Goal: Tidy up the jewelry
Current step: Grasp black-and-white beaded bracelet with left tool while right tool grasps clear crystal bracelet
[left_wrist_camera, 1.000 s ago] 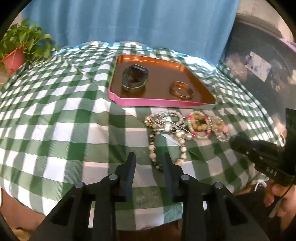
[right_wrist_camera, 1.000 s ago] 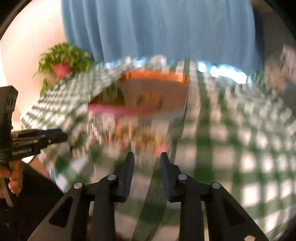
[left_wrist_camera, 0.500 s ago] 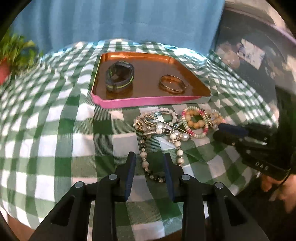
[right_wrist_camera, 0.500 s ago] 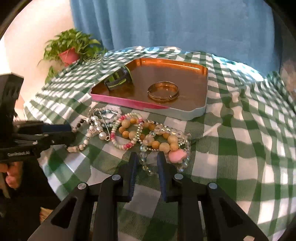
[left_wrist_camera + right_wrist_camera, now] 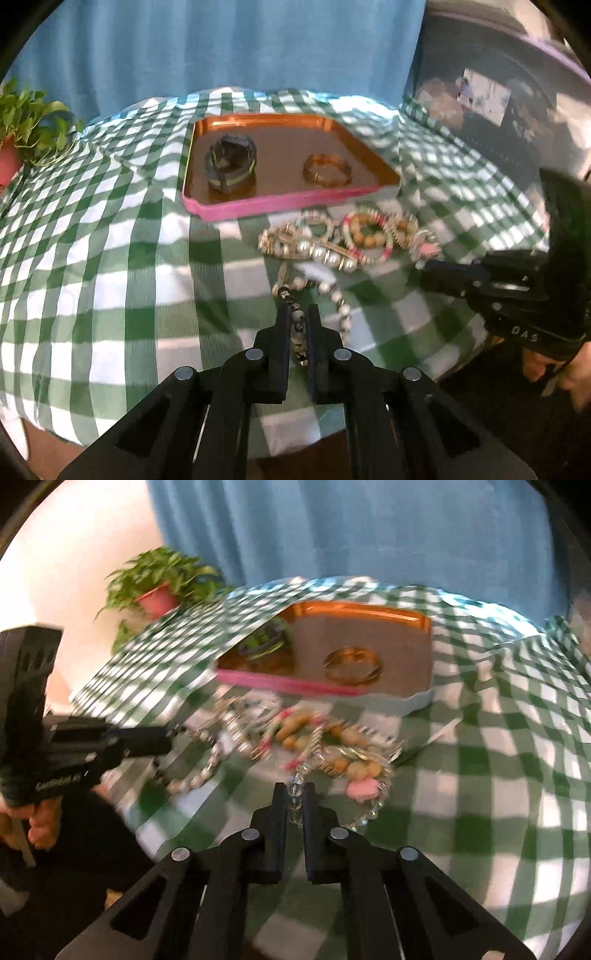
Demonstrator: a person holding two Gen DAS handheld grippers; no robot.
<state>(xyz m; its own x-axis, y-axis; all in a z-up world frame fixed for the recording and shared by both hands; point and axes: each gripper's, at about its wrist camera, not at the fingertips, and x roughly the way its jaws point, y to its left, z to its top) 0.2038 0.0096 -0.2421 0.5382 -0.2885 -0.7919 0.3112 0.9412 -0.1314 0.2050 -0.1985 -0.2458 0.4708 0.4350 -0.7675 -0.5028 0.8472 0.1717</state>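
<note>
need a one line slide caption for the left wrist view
Left gripper shut on a beaded necklace beside tangled bracelets, near the tray.

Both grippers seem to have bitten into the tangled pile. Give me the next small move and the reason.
Probably lift slowly and ease apart: the left gripper is shut on the dark-beaded strand, the right gripper on the clear-bead bracelet, and both trail into one pile in front of the tray.

Blue curtain [image 5: 229,55] hanging behind the counter's [image 5: 110,229] far edge. Green-and-white checked cloth [image 5: 498,738] draped over the counter. Potted plant [image 5: 159,587] in a red pot past the far left corner, against a pale wall [image 5: 74,554].
</note>
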